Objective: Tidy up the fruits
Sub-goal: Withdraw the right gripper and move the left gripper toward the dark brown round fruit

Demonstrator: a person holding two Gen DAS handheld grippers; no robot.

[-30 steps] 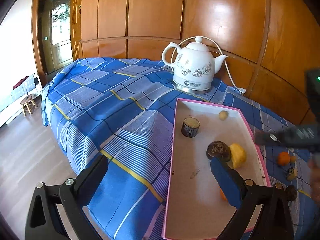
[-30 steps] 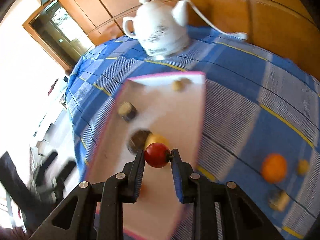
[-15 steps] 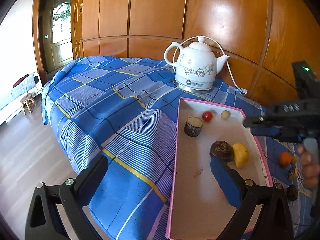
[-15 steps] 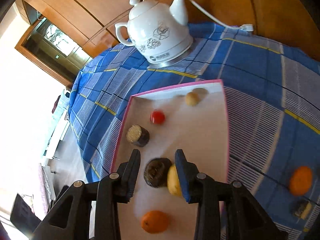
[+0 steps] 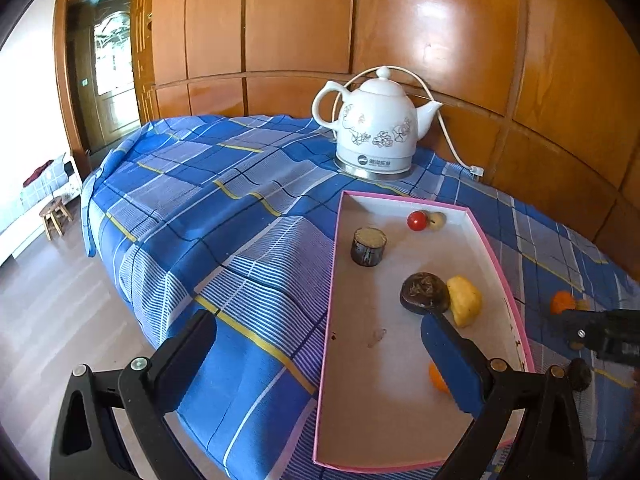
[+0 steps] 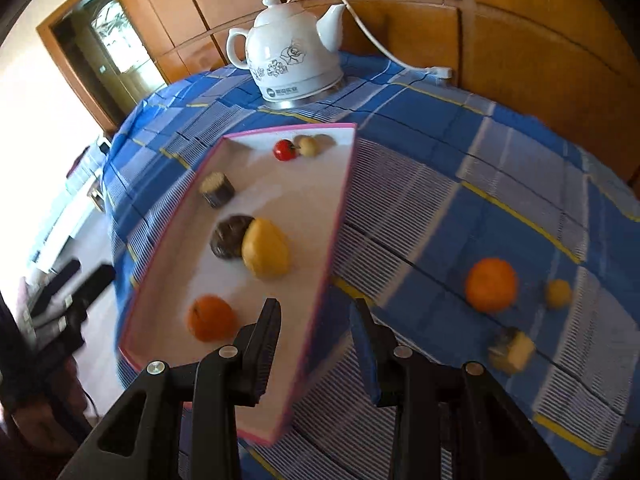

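A pink-rimmed white tray (image 5: 340,240) (image 6: 340,216) lies on the blue plaid cloth. In it are a red tomato (image 5: 417,221) (image 6: 285,149) next to a small pale fruit (image 5: 437,220) (image 6: 308,145), a dark cylinder (image 5: 368,246) (image 6: 216,190), a dark round fruit (image 5: 424,292) (image 6: 230,236), a yellow fruit (image 5: 465,300) (image 6: 265,253) and an orange (image 6: 211,318). My right gripper (image 6: 316,340) is open and empty above the tray's right rim. My left gripper (image 5: 316,360) is wide open and empty at the tray's near left.
A white teapot kettle (image 5: 374,136) (image 6: 290,56) with its cord stands behind the tray. On the cloth right of the tray lie an orange (image 6: 491,284) (image 5: 560,302), a small yellow fruit (image 6: 559,293) and a cut dark piece (image 6: 512,350). Wood panelling runs behind.
My right gripper let go of the red tomato into the far end of the tray, opened, and pulled back toward the near right. The left gripper barely moved.
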